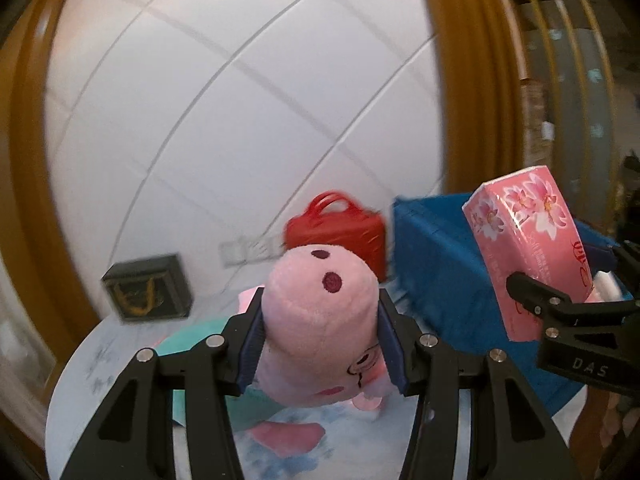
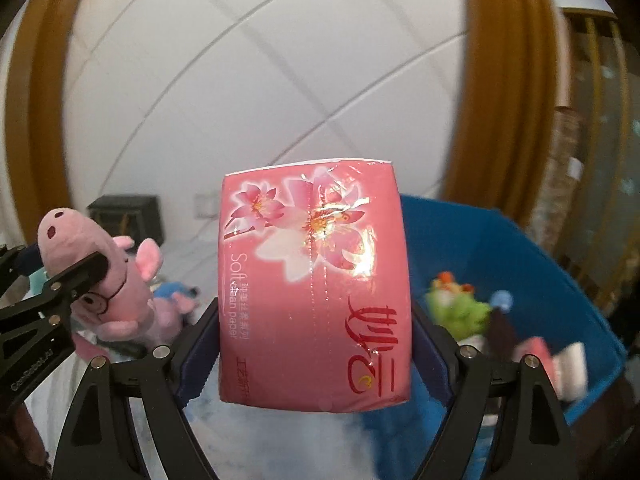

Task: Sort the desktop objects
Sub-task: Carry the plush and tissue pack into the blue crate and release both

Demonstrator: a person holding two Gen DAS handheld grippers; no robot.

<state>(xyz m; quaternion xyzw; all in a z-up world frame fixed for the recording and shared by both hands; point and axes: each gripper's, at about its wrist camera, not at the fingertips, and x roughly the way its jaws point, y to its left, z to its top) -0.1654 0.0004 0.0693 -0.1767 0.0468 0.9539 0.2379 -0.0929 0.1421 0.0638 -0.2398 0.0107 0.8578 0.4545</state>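
Note:
My left gripper [image 1: 320,340] is shut on a pink plush pig [image 1: 320,312], gripping its head with the snout pointing up and away. The pig also shows in the right wrist view [image 2: 100,276], held in the left gripper [image 2: 96,268] at the left. My right gripper [image 2: 316,344] is shut on a pink tissue pack [image 2: 316,292] with flower print, held upright. The pack shows in the left wrist view [image 1: 528,248], in front of the blue bin [image 1: 436,276]. Both items are lifted above the table.
The blue bin [image 2: 520,248] at the right holds a green plush toy [image 2: 456,308] and other small items. A red toy handbag [image 1: 340,232] and a dark box [image 1: 148,288] stand behind the pig. More plush toys [image 2: 172,304] lie on the white patterned tabletop [image 1: 100,360].

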